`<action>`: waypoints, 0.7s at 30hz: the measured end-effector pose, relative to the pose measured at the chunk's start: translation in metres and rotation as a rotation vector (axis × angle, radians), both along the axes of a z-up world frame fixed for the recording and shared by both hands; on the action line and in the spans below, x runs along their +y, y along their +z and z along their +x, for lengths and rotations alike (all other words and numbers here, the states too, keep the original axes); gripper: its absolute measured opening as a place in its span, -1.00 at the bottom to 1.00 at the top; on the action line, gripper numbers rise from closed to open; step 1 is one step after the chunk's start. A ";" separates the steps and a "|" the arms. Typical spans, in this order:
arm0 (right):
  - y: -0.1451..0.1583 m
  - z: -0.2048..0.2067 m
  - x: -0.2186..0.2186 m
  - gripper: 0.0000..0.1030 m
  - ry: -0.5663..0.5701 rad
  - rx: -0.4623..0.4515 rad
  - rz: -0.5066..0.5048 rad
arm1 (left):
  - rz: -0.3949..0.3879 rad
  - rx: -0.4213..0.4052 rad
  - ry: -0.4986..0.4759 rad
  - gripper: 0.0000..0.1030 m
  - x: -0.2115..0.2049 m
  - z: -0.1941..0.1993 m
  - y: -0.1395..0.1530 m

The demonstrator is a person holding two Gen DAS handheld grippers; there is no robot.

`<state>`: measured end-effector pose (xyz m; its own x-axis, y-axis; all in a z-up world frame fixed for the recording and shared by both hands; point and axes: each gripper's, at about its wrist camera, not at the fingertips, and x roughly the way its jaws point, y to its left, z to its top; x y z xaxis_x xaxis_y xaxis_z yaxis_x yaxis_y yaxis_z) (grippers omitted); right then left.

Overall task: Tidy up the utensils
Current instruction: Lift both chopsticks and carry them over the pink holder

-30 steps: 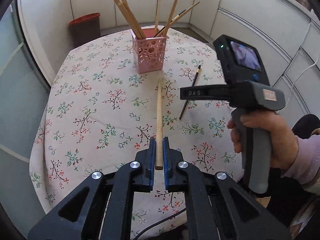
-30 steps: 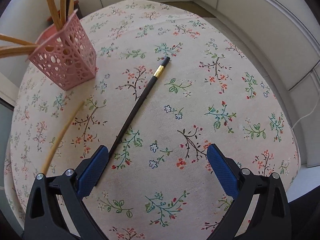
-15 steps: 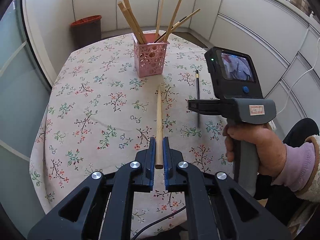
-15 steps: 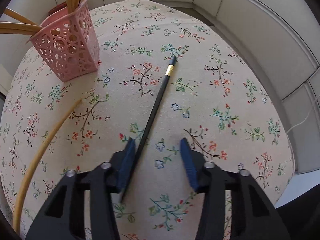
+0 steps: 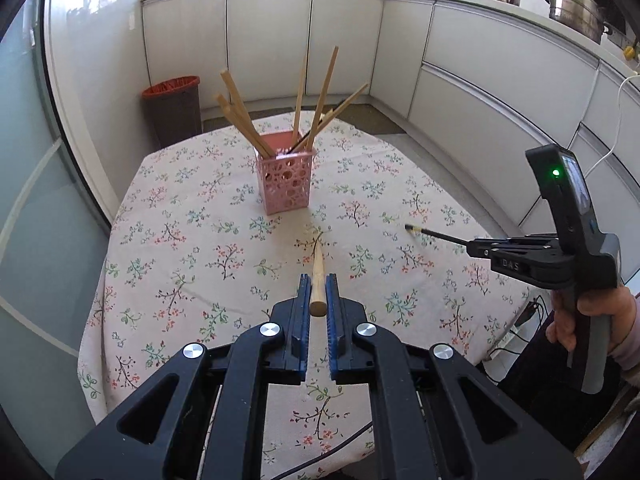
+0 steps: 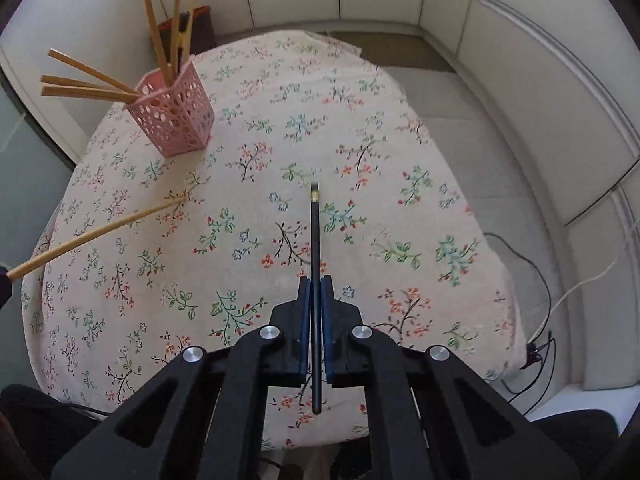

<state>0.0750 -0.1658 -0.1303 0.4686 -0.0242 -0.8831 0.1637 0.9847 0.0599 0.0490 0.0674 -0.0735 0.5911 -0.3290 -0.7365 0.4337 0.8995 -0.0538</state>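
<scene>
A pink perforated holder [image 5: 285, 181] stands at the far middle of the floral-clothed table and holds several wooden chopsticks; it also shows in the right wrist view [image 6: 173, 119]. My left gripper [image 5: 318, 294] is shut on the thick end of a wooden chopstick [image 5: 318, 268], raised above the cloth and pointing at the holder. My right gripper [image 6: 315, 295] is shut on a black chopstick [image 6: 315, 240] with a gold band near its tip, lifted above the table. The right gripper with that black chopstick [image 5: 436, 235] shows at the right of the left wrist view.
The round table's cloth [image 5: 192, 256] falls off at the near and right edges. A dark bin with a red rim [image 5: 173, 109] stands on the floor behind the table. White cabinets [image 5: 480, 80] curve around the back and right. Cables [image 6: 536, 280] lie on the floor at right.
My right gripper closed on the black chopstick and lifted it off the cloth. My left gripper rose with the wooden chopstick, which now hangs level above the table.
</scene>
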 end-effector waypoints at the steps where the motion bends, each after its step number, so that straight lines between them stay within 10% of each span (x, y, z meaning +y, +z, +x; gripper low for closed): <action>1: 0.010 -0.002 -0.002 -0.90 0.008 -0.026 -0.005 | -0.002 -0.012 0.003 -0.87 -0.001 0.001 0.006; 21: 0.119 0.023 -0.023 -0.90 0.094 -0.260 0.117 | -0.094 -0.123 0.033 -0.87 -0.015 0.037 0.089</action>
<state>0.0978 -0.1891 -0.0116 0.6748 0.1245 -0.7274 0.0366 0.9788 0.2015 0.0863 0.0522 0.0151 0.6865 -0.3717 -0.6249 0.4123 0.9069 -0.0866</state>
